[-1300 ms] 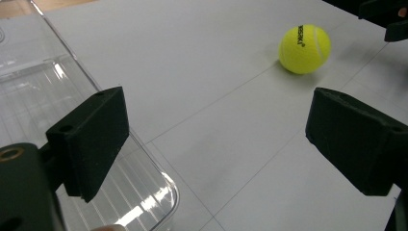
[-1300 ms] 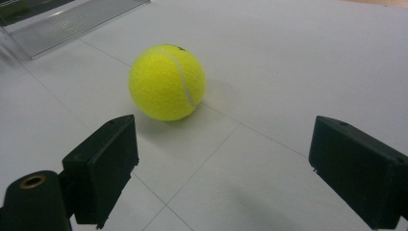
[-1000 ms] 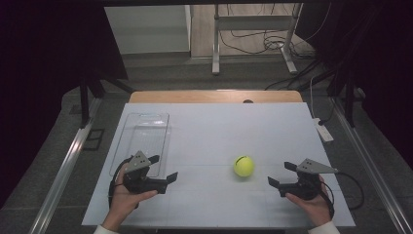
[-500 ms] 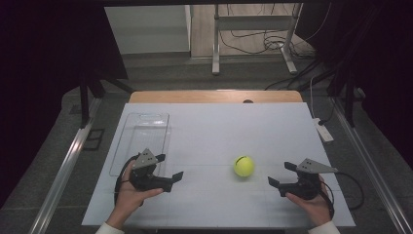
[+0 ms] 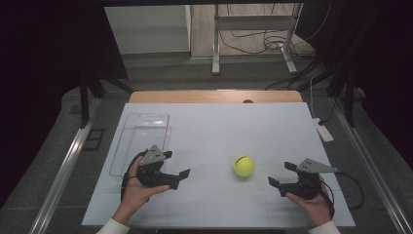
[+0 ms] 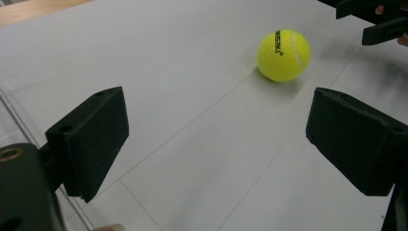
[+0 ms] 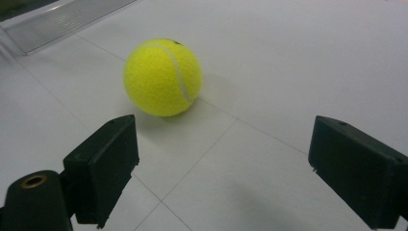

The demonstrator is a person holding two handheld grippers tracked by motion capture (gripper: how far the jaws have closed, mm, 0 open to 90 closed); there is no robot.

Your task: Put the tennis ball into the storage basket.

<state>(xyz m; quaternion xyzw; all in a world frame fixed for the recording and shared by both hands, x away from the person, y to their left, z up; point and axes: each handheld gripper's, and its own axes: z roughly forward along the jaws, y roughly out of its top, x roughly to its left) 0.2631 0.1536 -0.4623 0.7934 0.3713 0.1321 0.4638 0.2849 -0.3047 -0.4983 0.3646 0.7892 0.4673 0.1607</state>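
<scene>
A yellow tennis ball lies on the white table surface, right of centre near the front. My left gripper is held open to the ball's left, its jaws pointing toward the ball with a gap of table between. In the left gripper view the ball sits beyond the open left gripper, up and to the right. My right gripper is open just right of the ball. In the right gripper view the ball rests close ahead of the right gripper, toward its left jaw.
A clear plastic tray lies along the table's left side, behind the left hand; its rim appears in the right gripper view. A white device sits at the table's right edge. The other gripper appears beyond the ball.
My left gripper has shifted right toward the ball and turned its jaws more toward it. The right gripper and the ball have stayed put.
</scene>
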